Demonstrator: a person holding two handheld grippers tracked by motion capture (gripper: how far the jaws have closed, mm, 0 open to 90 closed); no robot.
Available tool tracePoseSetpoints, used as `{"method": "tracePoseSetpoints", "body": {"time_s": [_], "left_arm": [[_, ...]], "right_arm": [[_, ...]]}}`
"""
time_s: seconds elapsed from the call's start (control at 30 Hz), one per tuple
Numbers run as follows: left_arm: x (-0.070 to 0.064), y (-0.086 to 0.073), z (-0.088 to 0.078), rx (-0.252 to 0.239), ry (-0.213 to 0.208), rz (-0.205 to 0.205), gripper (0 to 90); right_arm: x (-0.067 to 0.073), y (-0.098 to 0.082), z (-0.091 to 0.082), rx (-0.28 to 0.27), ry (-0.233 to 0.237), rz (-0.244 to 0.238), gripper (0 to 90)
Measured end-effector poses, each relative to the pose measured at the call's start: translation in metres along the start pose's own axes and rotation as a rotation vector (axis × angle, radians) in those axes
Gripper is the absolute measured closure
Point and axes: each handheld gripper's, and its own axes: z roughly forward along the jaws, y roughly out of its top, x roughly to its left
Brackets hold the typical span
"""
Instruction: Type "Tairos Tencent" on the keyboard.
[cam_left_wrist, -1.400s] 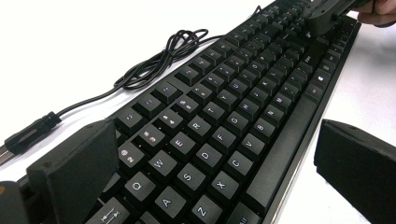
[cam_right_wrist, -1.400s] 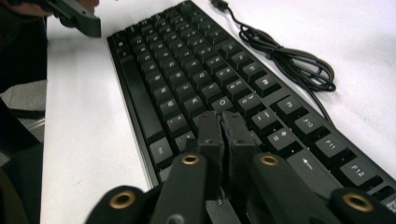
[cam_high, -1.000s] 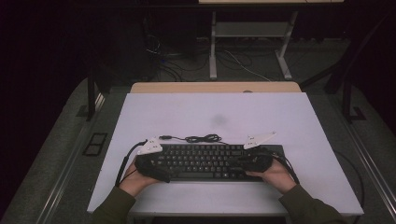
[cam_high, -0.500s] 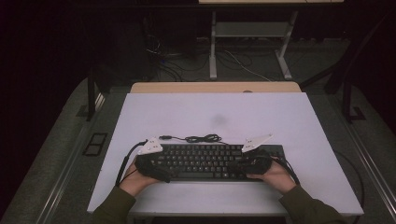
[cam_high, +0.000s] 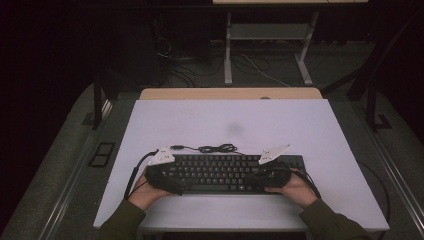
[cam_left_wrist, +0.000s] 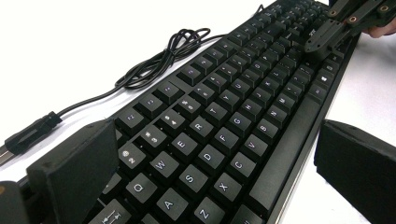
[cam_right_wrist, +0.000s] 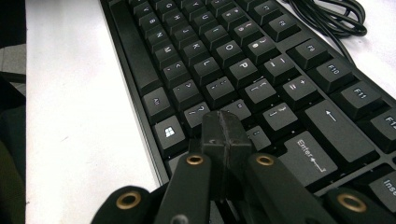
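Near the table's (cam_high: 320, 125) front edge: keyboard (cam_high: 220, 172) lies flat | left gripper (cam_left_wrist: 210, 154) jaws wide, straddling its end, pads apart from it; right gripper (cam_right_wrist: 227, 133) jaws closed, empty, tips over the keys | likely rigid, moderately heavy; grip the frame edges, not the cable (cam_left_wrist: 154, 65)

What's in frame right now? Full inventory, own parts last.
keyboard: 1, black, near edge of the table, between the two hands
keyboard cable: 1, black, coiled just behind the keyboard, plug end to the left
table: 1, white top, wooden strip along the far edge
desk frame: 1, grey legs, on the floor beyond the table
left claw: 1, black, jaws open astride the keyboard's left end
right claw: 1, black, jaws shut, tip over the keys near Enter
hands: 2, green sleeves, bottom of high view
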Motion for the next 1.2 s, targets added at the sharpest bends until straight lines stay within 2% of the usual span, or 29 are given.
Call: {"method": "tracePoseSetpoints", "body": {"time_s": [0.23,0.57,0.73,0.93,1.2], "left_arm": [[0.001,0.007,0.008,0.012,-0.001,0.008,0.2],[0.004,0.017,0.02,0.008,-0.018,-0.012,14.8],[0.005,0.023,0.023,0.003,-0.027,-0.017,18.8],[0.005,0.03,0.027,0.01,-0.043,-0.013,29.3],[0.006,0.03,0.035,0.021,-0.069,-0.012,52.8]], "right_arm": [[0.0,0.0,0.0,-0.001,0.0,0.006,89.3],[0.0,0.0,0.0,-0.001,-0.001,0.0,89.3],[0.0,0.0,0.0,-0.001,-0.001,-0.001,89.3],[0.0,0.0,0.0,-0.001,-0.001,-0.004,89.3],[0.0,0.0,0.0,-0.001,0.001,-0.003,89.2]]}}
